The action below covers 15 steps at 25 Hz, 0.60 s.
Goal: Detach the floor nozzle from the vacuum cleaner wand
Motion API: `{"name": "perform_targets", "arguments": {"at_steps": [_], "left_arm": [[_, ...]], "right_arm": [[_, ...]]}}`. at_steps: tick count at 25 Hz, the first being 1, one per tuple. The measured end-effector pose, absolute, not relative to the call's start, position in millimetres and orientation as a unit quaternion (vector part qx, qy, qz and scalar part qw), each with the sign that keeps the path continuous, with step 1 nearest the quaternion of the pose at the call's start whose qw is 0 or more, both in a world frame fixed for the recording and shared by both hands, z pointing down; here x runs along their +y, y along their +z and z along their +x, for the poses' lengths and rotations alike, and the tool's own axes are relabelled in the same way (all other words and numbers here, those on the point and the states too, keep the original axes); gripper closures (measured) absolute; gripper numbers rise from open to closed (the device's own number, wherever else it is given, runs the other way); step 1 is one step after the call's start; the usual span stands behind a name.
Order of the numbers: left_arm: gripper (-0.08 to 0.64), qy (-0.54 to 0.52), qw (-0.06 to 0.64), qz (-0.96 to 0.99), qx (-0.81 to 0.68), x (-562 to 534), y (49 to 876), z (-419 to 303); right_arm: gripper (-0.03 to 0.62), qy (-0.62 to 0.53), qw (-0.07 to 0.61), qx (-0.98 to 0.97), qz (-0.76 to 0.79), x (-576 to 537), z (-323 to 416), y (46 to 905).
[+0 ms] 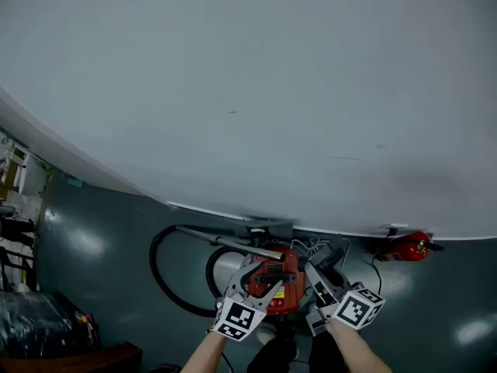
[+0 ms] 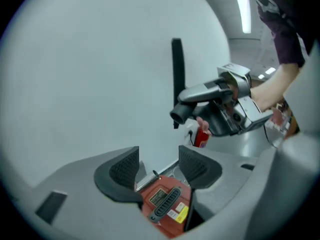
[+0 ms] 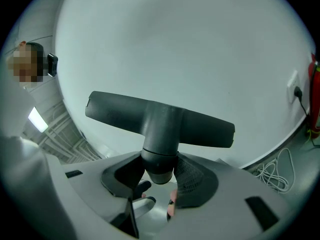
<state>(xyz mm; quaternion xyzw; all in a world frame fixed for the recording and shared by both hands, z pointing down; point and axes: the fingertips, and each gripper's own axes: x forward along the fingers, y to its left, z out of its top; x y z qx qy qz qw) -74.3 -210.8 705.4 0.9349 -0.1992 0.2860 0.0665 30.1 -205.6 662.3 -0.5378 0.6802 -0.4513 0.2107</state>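
Observation:
My right gripper [image 3: 160, 176] is shut on the round neck of the dark grey floor nozzle [image 3: 160, 121]. The nozzle's T-shaped head is lifted in front of the pale wall. In the left gripper view the nozzle [image 2: 177, 69] hangs free, and the hollow end of its neck shows with no wand in it. My left gripper [image 2: 159, 166] is open, with nothing between its fingers. It hovers above the red vacuum cleaner body [image 2: 165, 204]. In the head view both grippers sit low over that body [image 1: 273, 282], left gripper [image 1: 260, 278] and right gripper [image 1: 318, 274]. The silver wand [image 1: 225, 242] lies on the floor.
A black hose [image 1: 159, 274] loops on the grey floor left of the vacuum. A red fire extinguisher [image 1: 408, 247] lies by the wall at the right, near a wall socket [image 3: 295, 91] and a coiled white cable [image 3: 275, 176]. Dark clutter [image 1: 31, 325] fills the left corner.

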Motion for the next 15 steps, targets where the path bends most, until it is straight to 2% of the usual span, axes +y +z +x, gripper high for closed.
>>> {"name": "perform_targets", "arguments": {"at_steps": [3,9,15], "left_arm": [[0.352,0.232,0.108,0.928,-0.271,-206,644,-88],[0.470,0.159,0.143,0.908,-0.360,-192,547,-103],[0.506,0.107,0.144,0.890,-0.419,-172,464,-111]], "right_arm": [[0.405,-0.449,0.200,0.697,-0.522,-196,28,618],[0.403,-0.429,0.191,0.735,-0.489,-185,25,539],[0.403,-0.407,0.188,0.772,-0.451,-171,13,466]]}}
